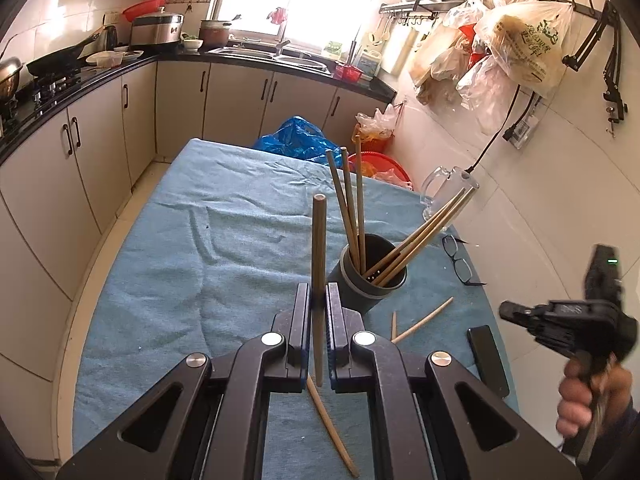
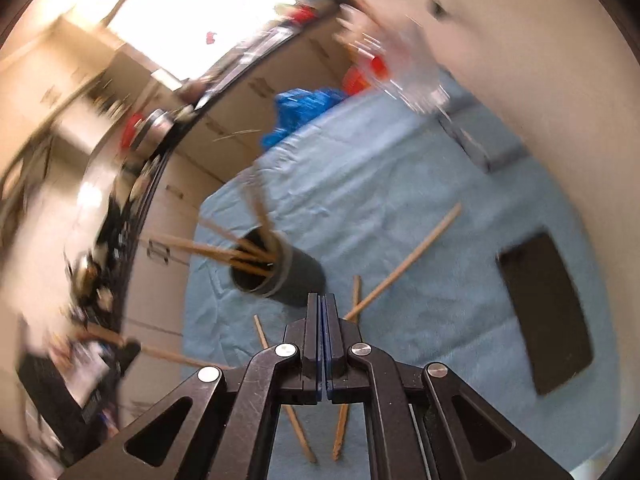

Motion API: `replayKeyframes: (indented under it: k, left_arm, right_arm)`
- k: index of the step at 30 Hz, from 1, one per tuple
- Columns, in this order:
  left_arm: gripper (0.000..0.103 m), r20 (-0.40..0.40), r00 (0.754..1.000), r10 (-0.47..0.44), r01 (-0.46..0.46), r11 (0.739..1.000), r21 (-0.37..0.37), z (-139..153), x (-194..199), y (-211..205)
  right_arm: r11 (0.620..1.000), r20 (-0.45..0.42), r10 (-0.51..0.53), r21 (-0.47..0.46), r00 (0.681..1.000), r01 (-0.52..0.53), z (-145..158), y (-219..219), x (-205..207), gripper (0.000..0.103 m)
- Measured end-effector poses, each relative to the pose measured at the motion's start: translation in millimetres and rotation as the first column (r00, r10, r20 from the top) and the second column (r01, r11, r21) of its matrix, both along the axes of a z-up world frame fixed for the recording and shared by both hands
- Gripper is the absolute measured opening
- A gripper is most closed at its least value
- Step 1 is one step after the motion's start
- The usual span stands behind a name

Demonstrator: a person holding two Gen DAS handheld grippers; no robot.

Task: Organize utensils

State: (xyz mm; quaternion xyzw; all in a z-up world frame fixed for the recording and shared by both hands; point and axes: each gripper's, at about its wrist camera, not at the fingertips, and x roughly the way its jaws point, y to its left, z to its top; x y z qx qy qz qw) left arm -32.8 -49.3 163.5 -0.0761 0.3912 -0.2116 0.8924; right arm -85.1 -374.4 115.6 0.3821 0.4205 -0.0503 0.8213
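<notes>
Currently: left tool (image 1: 319, 312) grips one chopstick (image 1: 319, 248) upright, just short of the holder (image 1: 370, 268); right tool (image 2: 322, 312) is closed on nothing.

The step in hand appears to be loading chopsticks into the dark holder, which stands on the blue-covered desk (image 1: 180, 248) and already carries several sticks leaning apart. The left tool points forward and down, its held stick near vertical and just left of the holder's rim. The next move, as judged, calls for carrying the stick over the opening, then releasing. The right tool, held by a hand (image 1: 588, 392) at the desk's right edge, angles down over loose chopsticks (image 2: 404, 264) lying beside the holder; these remain to be collected. The right view is blurred.
</notes>
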Motion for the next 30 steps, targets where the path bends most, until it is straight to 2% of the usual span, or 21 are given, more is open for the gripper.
replayKeyframes:
  k: [2, 4, 6, 11, 13, 21, 24, 27, 30]
  left_arm:
    - [0.006, -0.001, 1.0, -0.001, 0.001, 1.0, 0.002, 0, 0, -1]
    - [0.006, -0.005, 1.0, 0.001, -0.001, 1.0, 0.003, -1, 1, -1]
    - [0.006, -0.007, 1.0, 0.006, -0.006, 1.0, 0.009, -2, 1, -1]
    - [0.006, -0.015, 0.999, 0.031, -0.031, 0.999, 0.017, -4, 4, 0]
    - [0.006, -0.017, 0.999, 0.045, -0.045, 0.999, 0.016, -5, 4, 2]
    - [0.006, -0.017, 0.996, 0.082, -0.082, 0.997, 0.01, -4, 5, 3]
    - [0.006, -0.014, 0.996, 0.09, -0.09, 0.996, 0.009, -3, 4, 2]
    - [0.006, -0.014, 0.996, 0.089, -0.089, 0.996, 0.007, -3, 3, 1]
    - [0.006, -0.011, 0.997, 0.08, -0.08, 0.997, 0.009, -2, 4, -1]
  right_arm:
    - [0.994, -0.084, -0.057, 0.088, 0.995, 0.065, -24, -26, 7, 0.005]
    - [0.985, -0.132, -0.106, 0.124, 0.986, 0.123, -43, -46, 14, 0.006]
    - [0.977, -0.206, -0.129, 0.139, 0.97, 0.16, -64, -62, 27, 0.012]
    - [0.971, -0.299, -0.172, 0.11, 0.939, 0.213, -97, -83, 54, 0.019]
    - [0.973, -0.33, -0.168, 0.098, 0.929, 0.21, -107, -88, 66, 0.025]
    - [0.984, -0.446, -0.153, 0.012, 0.882, 0.177, -132, -82, 103, 0.025]
    - [0.991, -0.475, -0.134, -0.076, 0.87, 0.111, -131, -70, 115, 0.015]
    - [0.992, -0.471, -0.124, -0.088, 0.873, 0.093, -131, -70, 117, 0.009]
    - [0.993, -0.446, -0.116, -0.042, 0.887, 0.109, -132, -75, 110, 0.006]
